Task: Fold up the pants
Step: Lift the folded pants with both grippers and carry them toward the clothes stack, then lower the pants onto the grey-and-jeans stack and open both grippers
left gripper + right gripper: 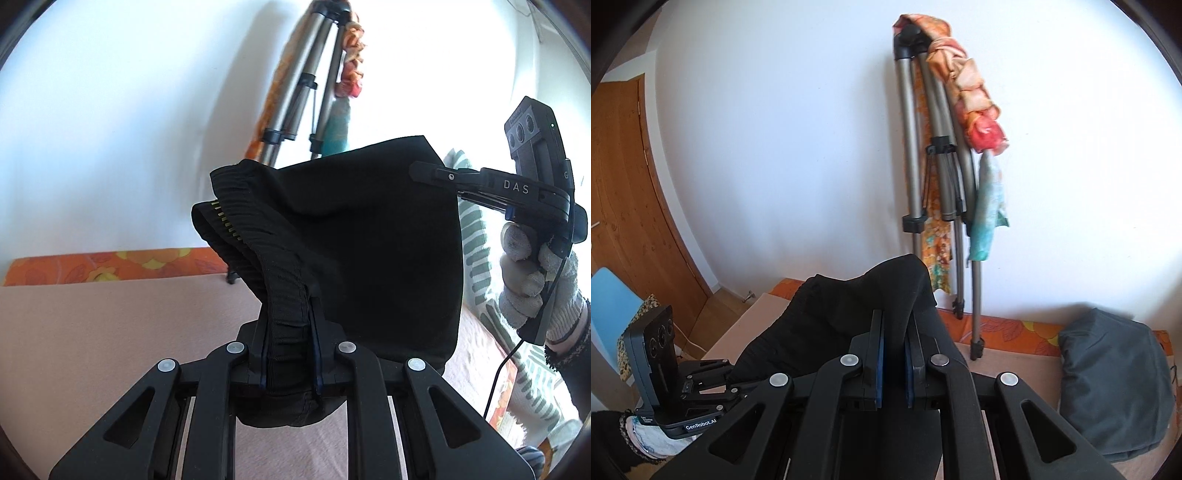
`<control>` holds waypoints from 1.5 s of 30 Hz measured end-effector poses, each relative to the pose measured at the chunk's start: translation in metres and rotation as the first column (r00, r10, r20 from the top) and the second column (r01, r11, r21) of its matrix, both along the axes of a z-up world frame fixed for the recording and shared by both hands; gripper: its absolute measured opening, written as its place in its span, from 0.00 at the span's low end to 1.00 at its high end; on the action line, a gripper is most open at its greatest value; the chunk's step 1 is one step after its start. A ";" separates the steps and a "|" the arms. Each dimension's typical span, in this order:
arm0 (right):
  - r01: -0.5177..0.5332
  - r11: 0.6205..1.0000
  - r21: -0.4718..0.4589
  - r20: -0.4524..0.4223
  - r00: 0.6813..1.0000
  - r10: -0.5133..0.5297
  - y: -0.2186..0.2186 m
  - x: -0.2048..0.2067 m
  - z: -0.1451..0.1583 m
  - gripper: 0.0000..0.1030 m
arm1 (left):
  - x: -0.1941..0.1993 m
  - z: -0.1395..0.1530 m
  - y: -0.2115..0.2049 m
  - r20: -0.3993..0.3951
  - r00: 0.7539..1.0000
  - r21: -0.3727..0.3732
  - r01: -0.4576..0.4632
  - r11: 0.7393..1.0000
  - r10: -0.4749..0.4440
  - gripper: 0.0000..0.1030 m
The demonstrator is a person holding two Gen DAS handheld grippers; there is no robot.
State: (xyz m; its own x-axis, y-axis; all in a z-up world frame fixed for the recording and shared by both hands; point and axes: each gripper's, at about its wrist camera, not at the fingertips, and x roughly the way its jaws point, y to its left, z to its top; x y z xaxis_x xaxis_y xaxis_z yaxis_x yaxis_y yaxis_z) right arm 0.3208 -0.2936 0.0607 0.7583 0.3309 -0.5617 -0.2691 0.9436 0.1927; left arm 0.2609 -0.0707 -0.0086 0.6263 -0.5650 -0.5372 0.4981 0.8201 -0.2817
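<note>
The black pants [369, 236] hang in the air above the bed, held up by both grippers. My left gripper [288, 317] is shut on the ribbed elastic waistband [255, 236]. My right gripper [894, 325] is shut on the black cloth [849, 317] of the pants; in the left wrist view it [424, 171] grips the far upper corner of the cloth. In the right wrist view the left gripper [713, 384] shows at lower left, clamped on the other end. The lower part of the pants is hidden.
A bed with a pinkish sheet [110, 332] and orange flowered edge [110, 264] lies below. A folded tripod [934, 177] draped with coloured cloths leans on the white wall. A grey pillow [1115, 380] lies at right. A wooden door [624, 184] and blue chair [609, 295] stand at left.
</note>
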 end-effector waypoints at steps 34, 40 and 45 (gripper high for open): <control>0.294 0.943 -0.156 -0.082 0.948 -0.308 -0.346 0.101 -0.093 0.07 | 0.090 -0.088 -0.310 -0.086 0.978 -0.007 0.189 0.982 -0.189 0.14; 0.366 0.919 -0.148 -0.111 0.917 -0.383 -0.359 0.106 -0.111 0.33 | 0.083 -0.094 -0.318 -0.078 0.980 0.037 0.186 0.982 -0.183 0.19; 0.384 0.913 -0.139 -0.120 0.909 -0.400 -0.361 0.055 -0.114 0.36 | 0.084 -0.086 -0.308 -0.095 0.980 0.049 0.180 0.982 -0.175 0.28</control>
State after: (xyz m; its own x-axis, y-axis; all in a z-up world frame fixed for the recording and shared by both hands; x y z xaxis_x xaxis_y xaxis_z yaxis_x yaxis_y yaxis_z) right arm 0.3762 -0.6548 -0.0529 0.7234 -0.0465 -0.6889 0.1492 0.9847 0.0902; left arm 0.3449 -0.3787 -0.0950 0.4665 -0.6296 -0.6213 0.6123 0.7368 -0.2868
